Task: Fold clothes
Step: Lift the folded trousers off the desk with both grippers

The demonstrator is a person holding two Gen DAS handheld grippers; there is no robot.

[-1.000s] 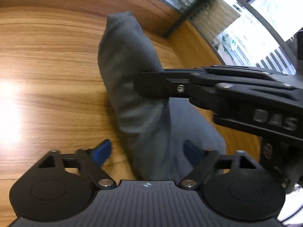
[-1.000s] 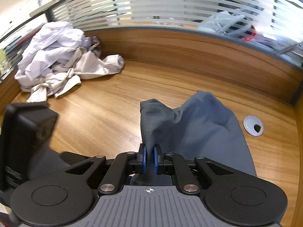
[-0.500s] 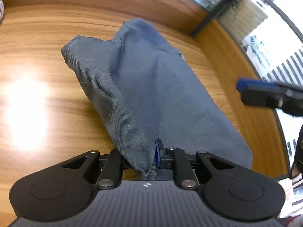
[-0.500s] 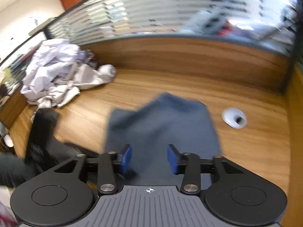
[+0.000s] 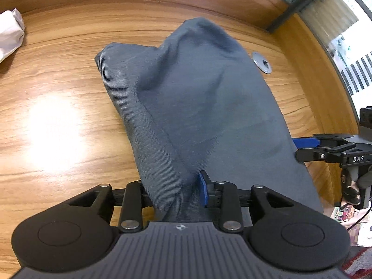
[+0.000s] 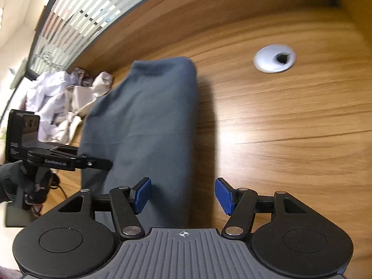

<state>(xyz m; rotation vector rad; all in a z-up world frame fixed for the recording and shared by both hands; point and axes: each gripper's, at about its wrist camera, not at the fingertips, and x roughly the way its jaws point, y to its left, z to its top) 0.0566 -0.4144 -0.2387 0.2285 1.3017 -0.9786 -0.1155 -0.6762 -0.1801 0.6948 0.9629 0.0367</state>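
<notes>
1. Desk (image 5: pixel 58 74): you are working on a wooden desk with a raised wooden back edge. A bright patch of glare sits on the wood left of the work area, and a round cable port (image 6: pixel 274 58) lies to the right of the garment, apart from it.

2. Unfolded pile (image 6: pixel 62 100): a heap of pale, crumpled clothes lies at the far left of the desk, well apart from the piece in hand. Judged from this, most of the job is still ahead of you.

3. Grey garment (image 5: pixel 197 107): it lies on the desk in a long band running away from you, with layers doubled over and one edge showing as a diagonal seam. The far end is humped and not flat. I judge at least one fold made, but the piece is not yet a neat, finished bundle; it needs smoothing and a further fold.

4. Left gripper (image 5: pixel 176 193): the near end of the garment is bunched between its jaws, which are opening. One blue pad is against the cloth; the other is hidden under it, so how firm the pinch is cannot be told.

5. Right gripper (image 6: pixel 182 196): its jaws are spread and opening wider. The garment's near right edge passes between them, but neither pad presses on it.
</notes>
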